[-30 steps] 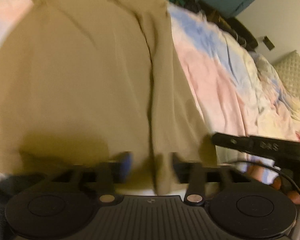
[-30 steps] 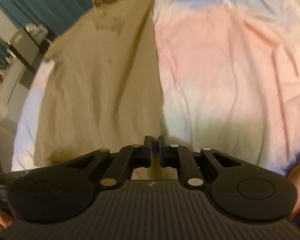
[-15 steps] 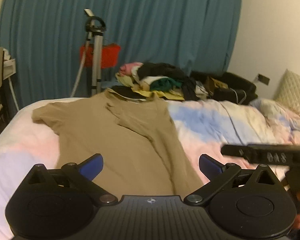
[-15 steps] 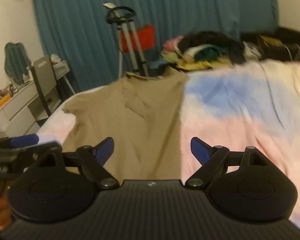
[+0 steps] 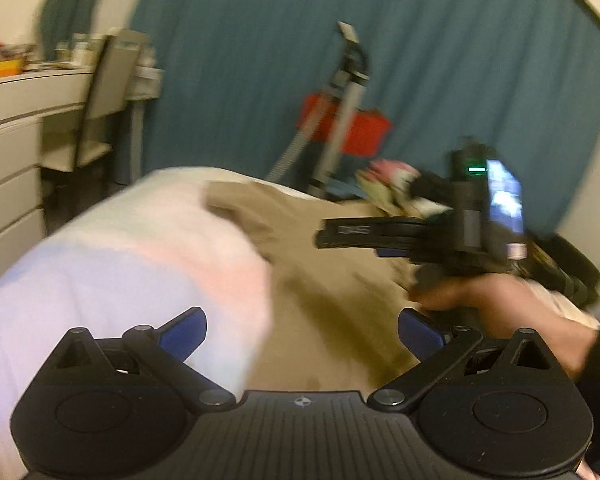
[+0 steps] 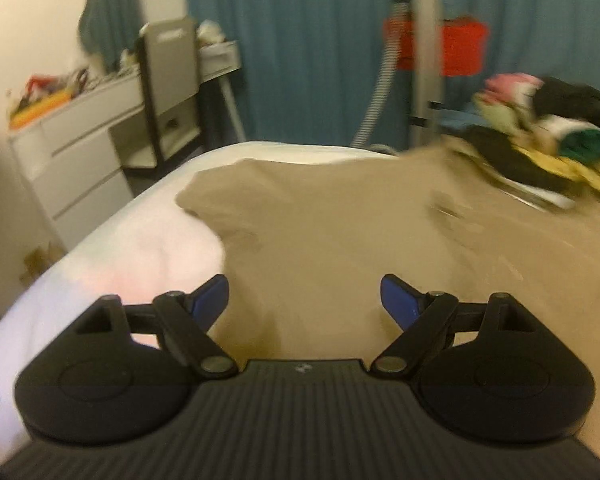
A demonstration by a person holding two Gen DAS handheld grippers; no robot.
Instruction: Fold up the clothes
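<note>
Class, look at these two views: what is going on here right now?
A person is folding clothes on a bed, holding a tool in each hand. A tan shirt lies spread on the bedcover. Both the left tool and the right tool are open with nothing between the fingers, so the shirt is not gripped. A pile of clothes waits at the bed's far end.

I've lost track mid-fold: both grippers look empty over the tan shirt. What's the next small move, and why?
Probably bring the right gripper down onto the shirt's sleeve sticking out toward the bed's edge, to fold it inward. Both it and the left gripper are open with nothing between the fingers, and the shirt lies flat with that sleeve unfolded.
</note>
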